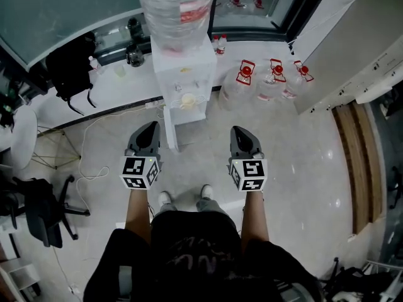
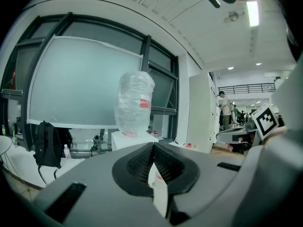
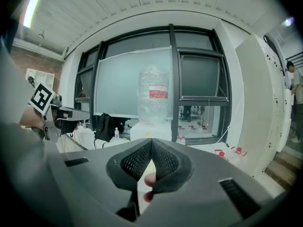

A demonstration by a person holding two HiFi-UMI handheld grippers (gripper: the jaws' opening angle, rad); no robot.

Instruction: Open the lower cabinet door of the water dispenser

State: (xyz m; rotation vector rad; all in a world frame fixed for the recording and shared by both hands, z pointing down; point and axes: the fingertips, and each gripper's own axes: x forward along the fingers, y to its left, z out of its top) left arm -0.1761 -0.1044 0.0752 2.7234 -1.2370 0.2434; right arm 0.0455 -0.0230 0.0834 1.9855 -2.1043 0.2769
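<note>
**Not at the door yet**

The person stands on the floor (image 1: 302, 168) and faces the water dispenser (image 1: 182, 74). It stands straight ahead by the window, with a big water bottle (image 1: 176, 5) on top. The lower cabinet door (image 1: 190, 115) is low on its front and seems to be closed. The head view looks down on it too steeply to show a handle.

The job has not really begun. This looks like the step of getting near. Next, one gripper has to go down low to the door's edge or handle, open up, grab it and pull.

The left gripper (image 1: 150, 126) and the right gripper (image 1: 239, 131) are held up side by side, well apart from the dispenser. Each one has its jaws pressed together. Neither holds anything, and neither touches anything.
</note>
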